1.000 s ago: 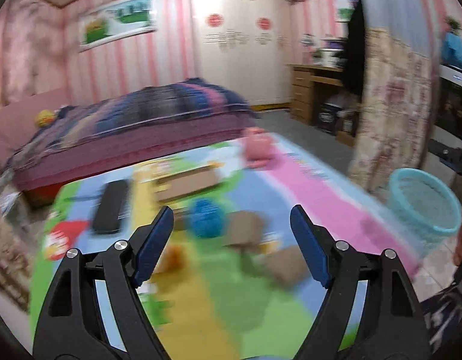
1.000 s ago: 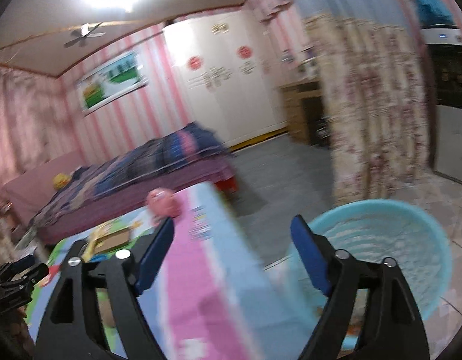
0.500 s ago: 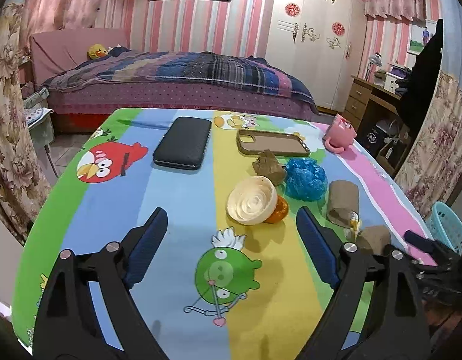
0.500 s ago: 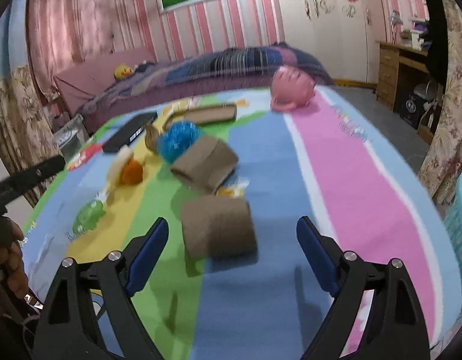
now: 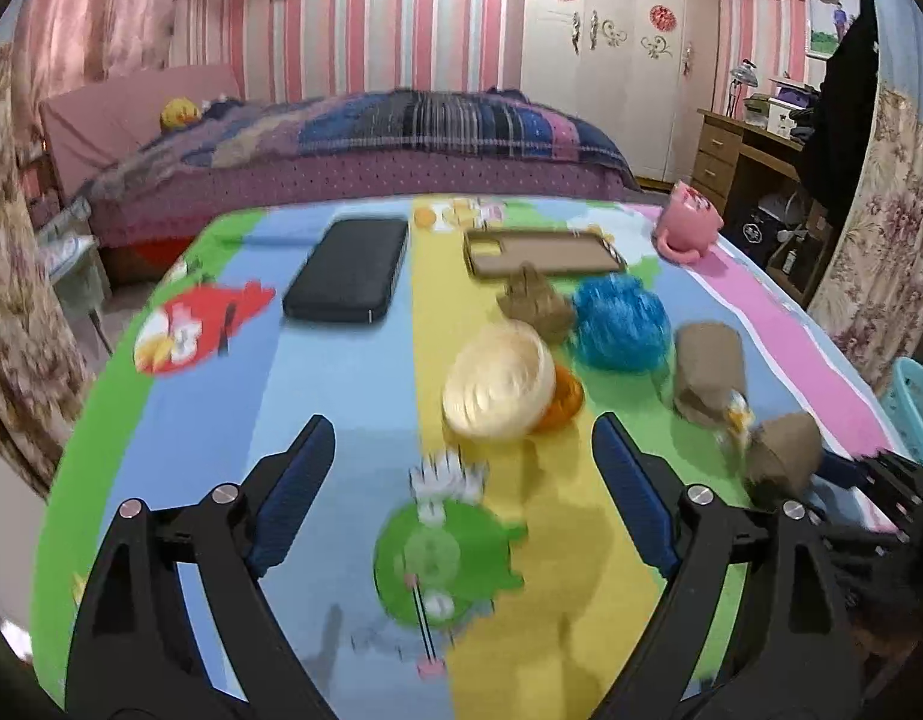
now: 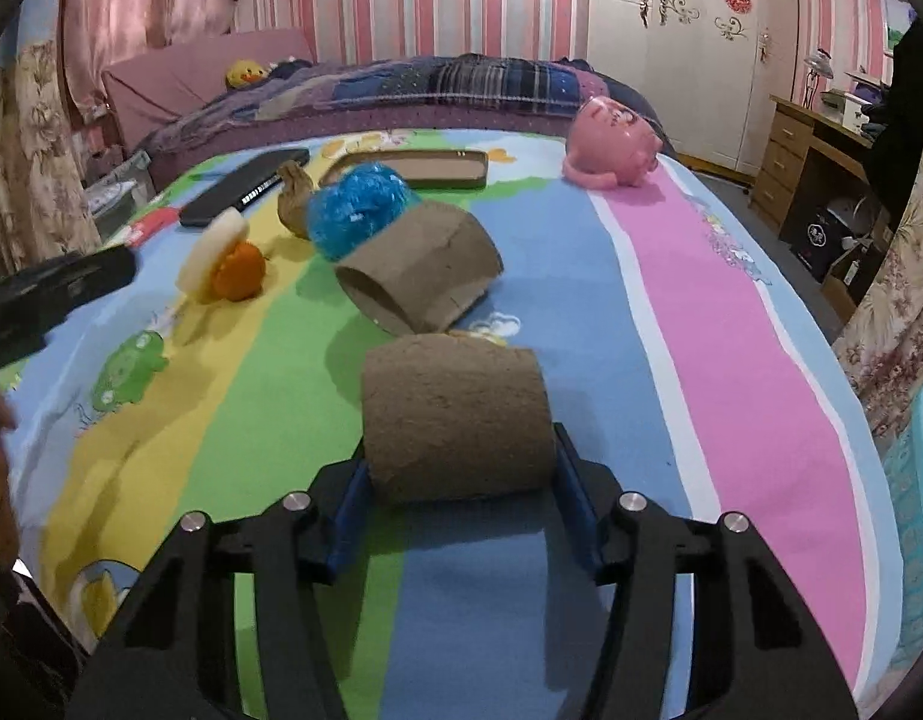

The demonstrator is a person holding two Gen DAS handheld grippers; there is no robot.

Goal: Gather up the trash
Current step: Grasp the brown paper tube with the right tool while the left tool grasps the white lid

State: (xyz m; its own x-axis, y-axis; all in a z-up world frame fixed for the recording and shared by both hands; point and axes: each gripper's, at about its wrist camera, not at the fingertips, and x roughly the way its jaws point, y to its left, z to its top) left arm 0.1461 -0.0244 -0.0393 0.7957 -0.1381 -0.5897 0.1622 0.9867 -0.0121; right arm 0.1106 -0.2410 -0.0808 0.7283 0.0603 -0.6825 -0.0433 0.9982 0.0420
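Observation:
A brown cardboard tube (image 6: 455, 420) lies on the cartoon tablecloth (image 6: 731, 360) between my right gripper's (image 6: 458, 456) blue pads. The jaws are closing and both pads touch its ends. A second tube (image 6: 425, 264) lies just beyond it, then a blue crumpled wrapper (image 6: 356, 210) and a brown paper wad (image 6: 293, 198). My left gripper (image 5: 461, 423) hangs open over the near table with nothing between its fingers. Just ahead of it are a cream round lid (image 5: 497, 381) and an orange piece (image 5: 563, 399).
A teal mesh basket (image 6: 917, 510) stands on the floor off the table's right edge. A pink pig mug (image 6: 611, 144), a black phone (image 5: 347, 267) and a brown phone case (image 5: 542, 252) lie at the far side. A bed stands behind the table.
My right gripper swung from the basket to the table, came down on the near tube and narrowed onto it. My left gripper dropped lower and closer to the cream lid.

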